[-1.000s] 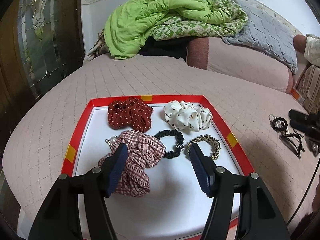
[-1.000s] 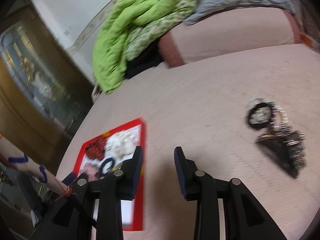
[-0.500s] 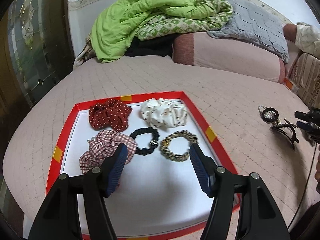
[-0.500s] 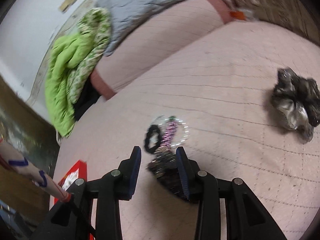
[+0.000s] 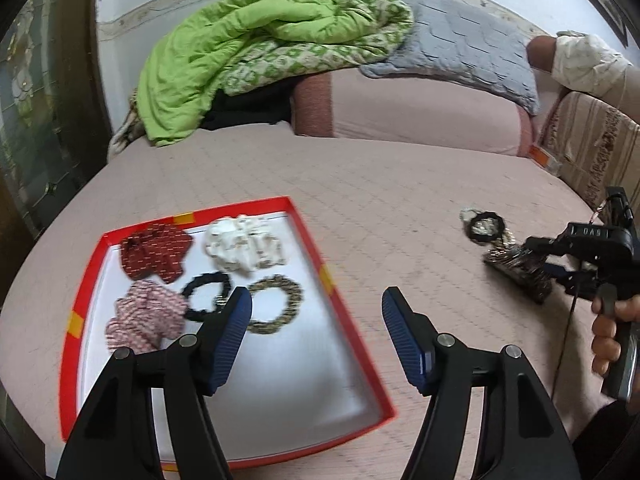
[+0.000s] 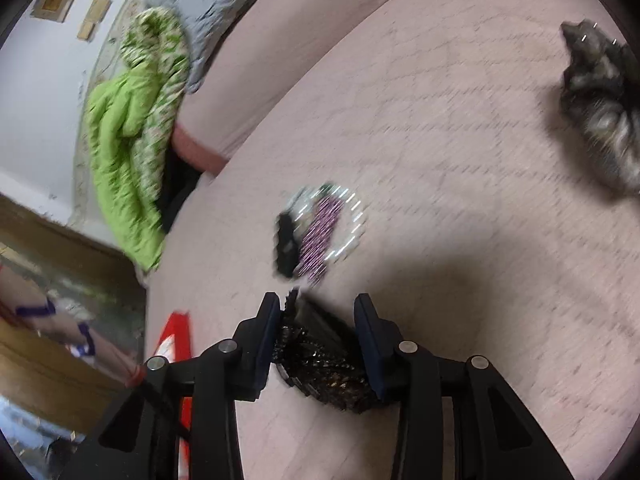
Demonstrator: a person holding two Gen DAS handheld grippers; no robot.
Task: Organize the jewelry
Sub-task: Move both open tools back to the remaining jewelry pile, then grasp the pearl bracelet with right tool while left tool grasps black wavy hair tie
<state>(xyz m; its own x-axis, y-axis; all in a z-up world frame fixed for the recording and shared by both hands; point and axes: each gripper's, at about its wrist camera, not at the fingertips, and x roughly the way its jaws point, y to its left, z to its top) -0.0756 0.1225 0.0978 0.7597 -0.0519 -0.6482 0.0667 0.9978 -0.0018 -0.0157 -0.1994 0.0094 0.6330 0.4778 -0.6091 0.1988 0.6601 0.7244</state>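
Hair clip (image 6: 320,364) lies on the bed between the spread right gripper (image 6: 316,322), positioned for pickup; left gripper (image 5: 316,316) hangs spread beside the tray (image 5: 344,320).

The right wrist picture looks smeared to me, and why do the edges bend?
Right wrist view: motion blur streaks the beaded bracelets and the grey scrunchie; the sparkly hair clip between the right gripper fingers stays sharper, with a shadow beside it. Left wrist view: milder blur on the red tray. Both use fisheye lenses, which curve edges and darken the corners.
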